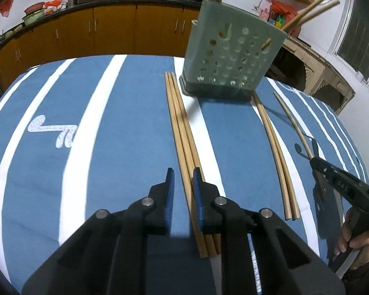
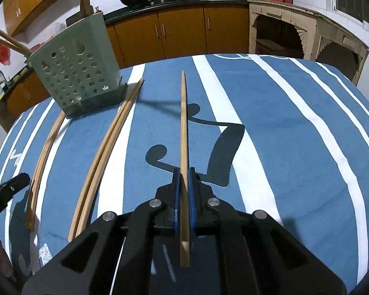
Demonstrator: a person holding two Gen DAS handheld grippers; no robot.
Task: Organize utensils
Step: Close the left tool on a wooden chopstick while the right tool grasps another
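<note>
A: Setting, entered: a kitchen with orange cabinets (image 2: 182, 34); a table under a blue-and-white striped cloth (image 1: 125, 123). Holder?

B: One green perforated utensil holder (image 1: 231, 56), upright at the far side, several sticks already standing in it.

A: Loose stock?

B: Three chopsticks (image 1: 182, 132) lying together, running from the holder's base toward the left gripper (image 1: 183, 179). A pair (image 1: 277, 157) to their right. A single chopstick (image 2: 183, 147) clamped between the jaws of the right gripper (image 2: 183, 179), pointing toward the holder side.

A: Left jaws?

B: Narrow gap, straddling the leftmost of the three; whether the pads pressed it, I could not tell.

A: Risks?

B: The three touched each other, so closing there probably would pinch two or roll a neighbour aside. The single was held near one end; its long free length could swing and miss the holder's mouth, or knock the sticks inside.

A: Obstructions?

B: The pair lay between the two grippers.
</note>
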